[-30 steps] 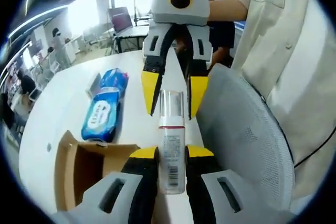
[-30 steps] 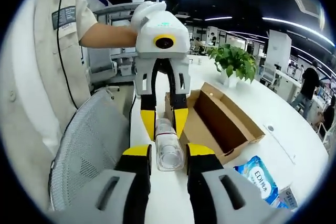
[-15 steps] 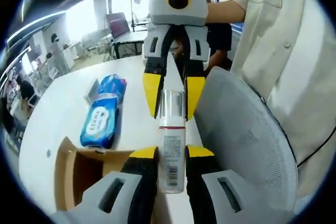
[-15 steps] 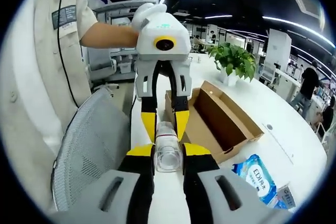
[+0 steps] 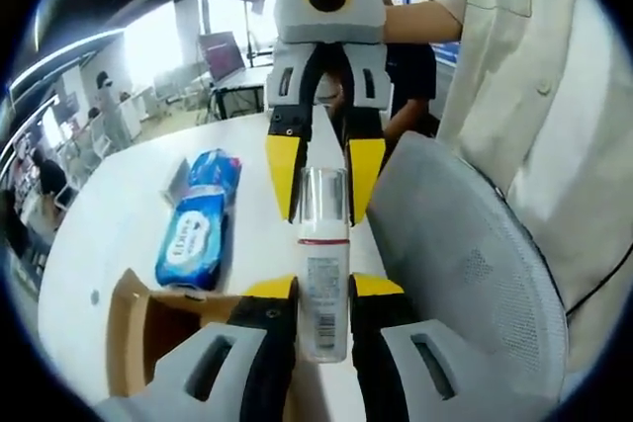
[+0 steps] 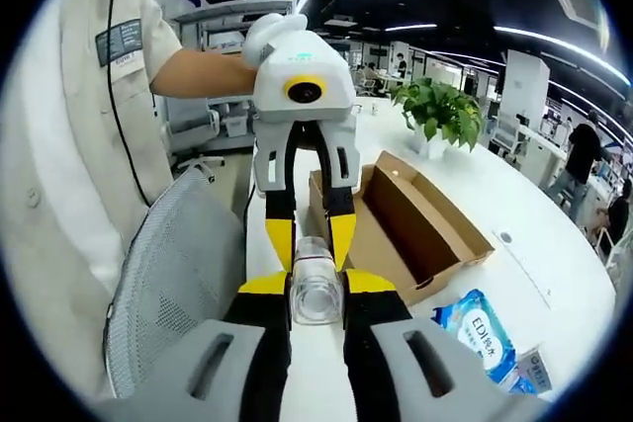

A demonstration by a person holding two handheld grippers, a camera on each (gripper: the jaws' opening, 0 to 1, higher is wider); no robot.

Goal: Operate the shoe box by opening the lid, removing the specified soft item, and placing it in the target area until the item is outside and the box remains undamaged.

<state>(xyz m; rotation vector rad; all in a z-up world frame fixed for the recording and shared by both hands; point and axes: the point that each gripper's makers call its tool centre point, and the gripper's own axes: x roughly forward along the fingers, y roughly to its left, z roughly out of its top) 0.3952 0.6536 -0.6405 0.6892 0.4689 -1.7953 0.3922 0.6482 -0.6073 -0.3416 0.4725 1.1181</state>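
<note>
Shoe box [image 6: 415,229] of brown cardboard is seen lying open on the white table [image 6: 554,274]. A clear bottle [image 5: 322,274] with a red band and a printed label too small to be read is gripped at its lower end by the left gripper [image 5: 322,289], and its cap end is clamped by the right gripper [image 6: 316,284]. Beside the box, a blue tissue pack [image 6: 482,333] marked "EDI" is laid flat.

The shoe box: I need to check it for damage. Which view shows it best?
The right gripper view: the open shoe box shows its whole interior and walls. The left gripper view catches just one open corner beside its own jaws.
</note>
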